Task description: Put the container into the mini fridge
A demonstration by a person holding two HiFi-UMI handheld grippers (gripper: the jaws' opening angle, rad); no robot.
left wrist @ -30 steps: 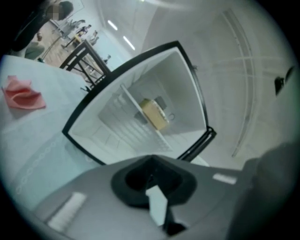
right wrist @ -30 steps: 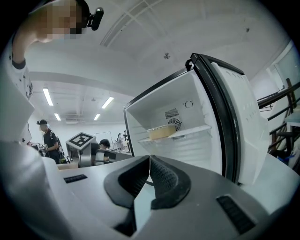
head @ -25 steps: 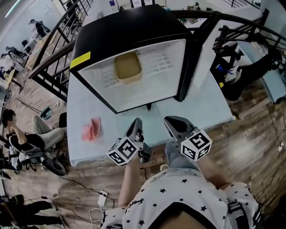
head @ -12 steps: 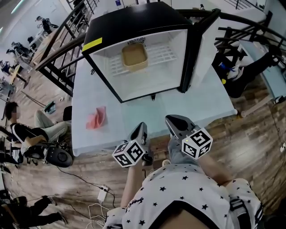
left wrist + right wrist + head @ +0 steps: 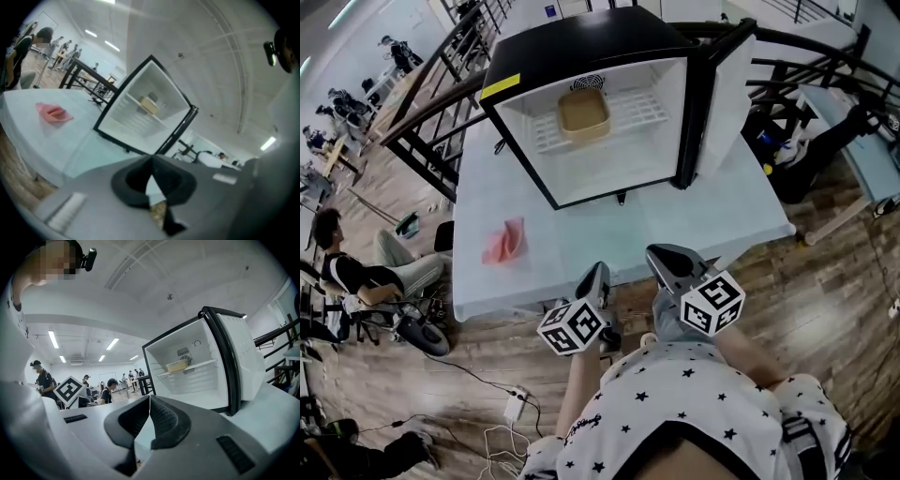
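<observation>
The tan container (image 5: 583, 111) rests on the wire shelf inside the open black mini fridge (image 5: 581, 52). It also shows on that shelf in the left gripper view (image 5: 149, 105) and the right gripper view (image 5: 177, 365). Both grippers hang at the table's near edge, well short of the fridge. My left gripper (image 5: 599, 272) is shut with nothing in it; its jaws meet at the tips (image 5: 151, 162). My right gripper (image 5: 656, 253) is shut and empty too, with its pads touching (image 5: 149, 402).
The fridge door (image 5: 727, 84) stands swung open on the right. A crumpled pink cloth (image 5: 503, 243) lies on the pale table (image 5: 609, 234) to the left. Black railings (image 5: 431, 103) run behind the table. People sit on the floor at the left.
Both grippers have drawn back from the fridge to the table's near edge, still shut. The container has stayed on the shelf.
</observation>
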